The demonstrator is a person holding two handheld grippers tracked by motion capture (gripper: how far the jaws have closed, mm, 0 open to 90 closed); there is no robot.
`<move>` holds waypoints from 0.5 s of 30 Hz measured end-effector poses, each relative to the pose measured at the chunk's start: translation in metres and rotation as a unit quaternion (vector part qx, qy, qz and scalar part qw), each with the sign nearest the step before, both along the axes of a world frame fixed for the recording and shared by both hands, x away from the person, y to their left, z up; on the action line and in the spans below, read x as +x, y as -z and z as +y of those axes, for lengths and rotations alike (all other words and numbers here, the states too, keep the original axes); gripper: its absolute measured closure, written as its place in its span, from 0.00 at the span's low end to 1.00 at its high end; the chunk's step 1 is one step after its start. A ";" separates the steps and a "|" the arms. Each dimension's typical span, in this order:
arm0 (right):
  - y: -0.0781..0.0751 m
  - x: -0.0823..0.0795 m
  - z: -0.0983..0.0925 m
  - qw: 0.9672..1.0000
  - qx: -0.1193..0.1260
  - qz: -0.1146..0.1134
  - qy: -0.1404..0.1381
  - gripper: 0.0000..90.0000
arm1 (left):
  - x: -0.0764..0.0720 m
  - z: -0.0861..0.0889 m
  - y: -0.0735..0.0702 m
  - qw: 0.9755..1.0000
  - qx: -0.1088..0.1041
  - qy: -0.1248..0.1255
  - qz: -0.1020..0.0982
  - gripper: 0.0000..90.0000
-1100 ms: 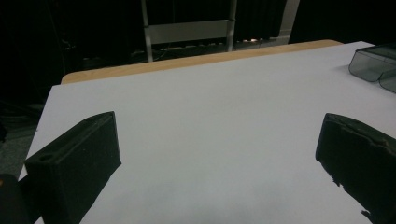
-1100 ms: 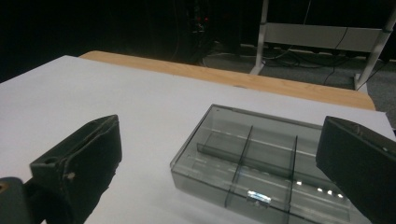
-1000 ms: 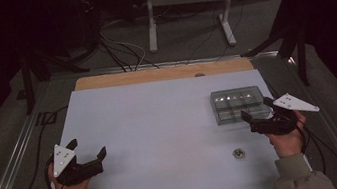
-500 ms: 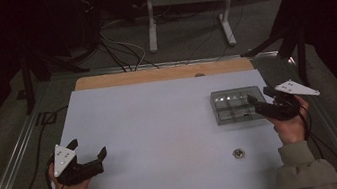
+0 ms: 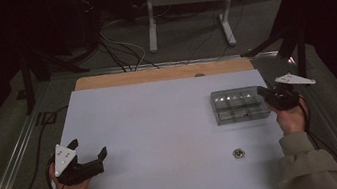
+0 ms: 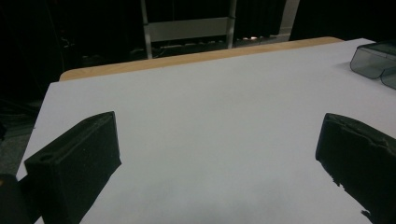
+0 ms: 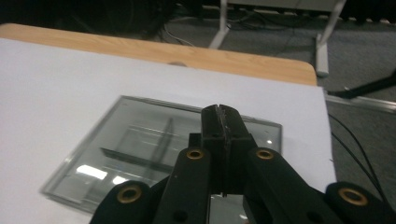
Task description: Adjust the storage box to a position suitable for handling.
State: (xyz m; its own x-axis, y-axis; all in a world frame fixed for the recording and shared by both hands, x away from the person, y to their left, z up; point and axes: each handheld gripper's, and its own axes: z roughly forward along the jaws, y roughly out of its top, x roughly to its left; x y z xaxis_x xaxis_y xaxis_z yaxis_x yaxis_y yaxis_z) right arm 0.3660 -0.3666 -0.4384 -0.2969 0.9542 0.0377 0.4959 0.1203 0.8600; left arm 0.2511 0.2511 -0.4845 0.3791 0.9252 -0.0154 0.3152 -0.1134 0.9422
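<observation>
A clear grey compartment box point(image 5: 239, 104) lies on the right part of the white table; I also see the box point(image 7: 154, 149) close up and its corner point(image 6: 376, 59) at the far right of the left gripper view. My right gripper point(image 5: 261, 91) sits at the box's right end with its jaws pressed together; they have just been closing, and nothing is between them point(image 7: 221, 114). My left gripper point(image 5: 86, 152) rests near the front left of the table, jaws wide apart point(image 6: 217, 154) with bare table between them. A small round nut-like part point(image 5: 238, 153) lies in front of the box.
The white sheet point(image 5: 162, 136) covers a wooden tabletop whose far edge point(image 5: 163, 73) shows. Metal rails run along both sides of the table. Beyond it stand a metal stand point(image 5: 188, 0) and floor cables point(image 5: 119, 51).
My right gripper moved away from me and to the right, to the box's right end, and its jaws went from open to shut. The left gripper stayed put.
</observation>
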 end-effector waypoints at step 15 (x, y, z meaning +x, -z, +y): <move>0.018 0.022 -0.017 0.999 -0.016 0.030 0.038 1.00 | 0.001 -0.001 0.000 1.000 0.002 0.001 0.001 0.00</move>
State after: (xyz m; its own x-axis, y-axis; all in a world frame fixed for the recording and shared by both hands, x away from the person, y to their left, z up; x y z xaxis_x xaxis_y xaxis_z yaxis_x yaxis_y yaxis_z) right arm 0.3881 -0.3835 -0.4560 -0.2224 0.9747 0.0226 0.5554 0.1076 0.8246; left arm 0.2516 0.2501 -0.4849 0.3814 0.9243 -0.0117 0.3169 -0.1189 0.9410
